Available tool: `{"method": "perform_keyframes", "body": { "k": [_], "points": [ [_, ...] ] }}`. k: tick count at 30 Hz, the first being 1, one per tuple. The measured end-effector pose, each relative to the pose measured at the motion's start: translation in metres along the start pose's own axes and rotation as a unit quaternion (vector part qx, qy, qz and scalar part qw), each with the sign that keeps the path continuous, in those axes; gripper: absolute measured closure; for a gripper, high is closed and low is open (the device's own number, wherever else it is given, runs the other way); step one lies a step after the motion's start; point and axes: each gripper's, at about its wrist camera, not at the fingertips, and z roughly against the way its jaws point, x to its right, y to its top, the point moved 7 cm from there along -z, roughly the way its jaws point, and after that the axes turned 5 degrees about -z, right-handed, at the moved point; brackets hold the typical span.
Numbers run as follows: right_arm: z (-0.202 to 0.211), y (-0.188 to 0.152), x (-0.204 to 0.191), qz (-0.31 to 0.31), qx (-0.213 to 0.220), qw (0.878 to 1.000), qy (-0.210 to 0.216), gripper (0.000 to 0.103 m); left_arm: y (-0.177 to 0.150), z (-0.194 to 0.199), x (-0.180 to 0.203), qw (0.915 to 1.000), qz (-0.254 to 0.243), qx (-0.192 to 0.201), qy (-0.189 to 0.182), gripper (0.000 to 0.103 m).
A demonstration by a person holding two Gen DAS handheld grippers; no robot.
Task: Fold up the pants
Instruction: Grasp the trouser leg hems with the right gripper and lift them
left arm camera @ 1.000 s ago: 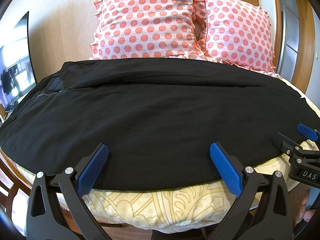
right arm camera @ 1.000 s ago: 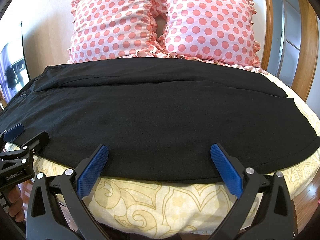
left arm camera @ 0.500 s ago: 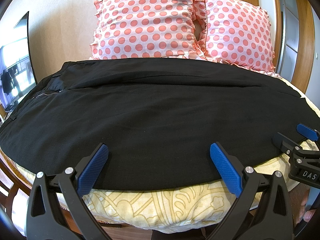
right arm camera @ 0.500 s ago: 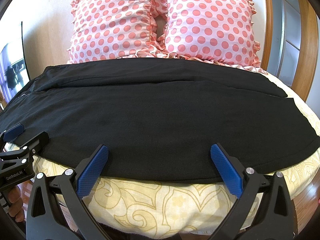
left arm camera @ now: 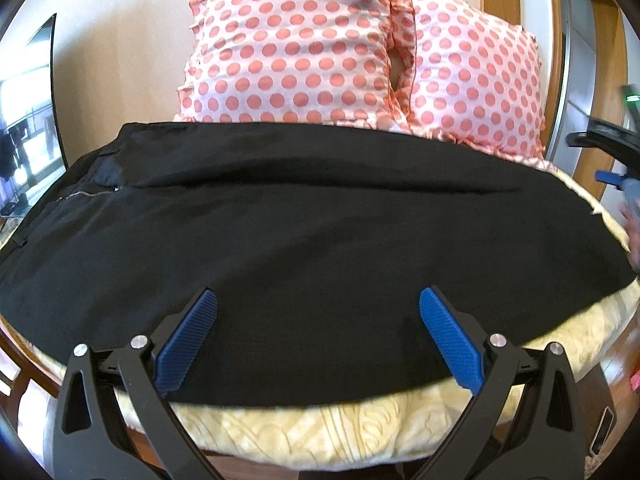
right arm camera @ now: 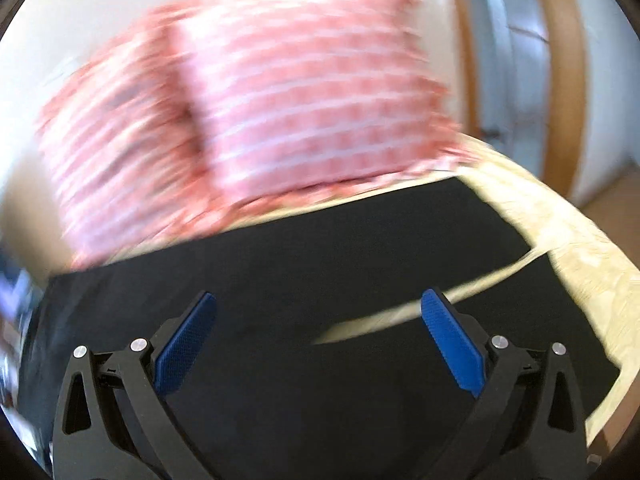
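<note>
Black pants (left arm camera: 304,232) lie flat across the bed, waist with its zipper at the left, legs running right. My left gripper (left arm camera: 318,320) is open and empty over the near edge of the pants. My right gripper (right arm camera: 318,320) is open and empty above the leg ends (right arm camera: 400,256), where a strip of yellow bedcover shows between the two legs. The right wrist view is blurred by motion. The right gripper also shows at the far right of the left wrist view (left arm camera: 612,160), raised above the bed.
Two pink polka-dot pillows (left arm camera: 320,48) stand against the wall behind the pants. The bed has a yellow patterned cover (left arm camera: 320,424) and a wooden frame (left arm camera: 24,360). A mirror or window (left arm camera: 28,128) is at the left. A wooden door frame (right arm camera: 568,80) stands at the right.
My right gripper has lifted and swung to the right, now over the leg ends. My left gripper has edged slightly forward over the pants. The pants have not moved.
</note>
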Motion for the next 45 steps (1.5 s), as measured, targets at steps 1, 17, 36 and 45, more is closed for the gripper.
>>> {"method": "perform_keyframes", "body": {
  "k": [1, 17, 36, 45],
  "points": [
    [-0.019, 0.018, 0.012, -0.023, -0.008, 0.999, -0.021, 0.001, 0.002, 0.001, 0.000, 1.0000, 0.003, 0.004, -0.005, 0.002],
    [-0.209, 0.104, 0.095, -0.082, -0.071, 0.960, -0.257, 0.053, 0.025, -0.022, -0.012, 0.9981, 0.013, 0.016, -0.058, 0.002],
    [0.044, -0.020, 0.143, -0.246, 0.050, 0.967, 0.047, 0.101, 0.022, 0.016, -0.058, 0.9895, 0.125, 0.052, -0.050, 0.002],
    [0.039, -0.073, 0.167, -0.306, -0.026, 0.950, 0.065, 0.095, 0.025, 0.026, -0.063, 0.9899, 0.130, 0.054, -0.016, 0.002]
  ]
}}
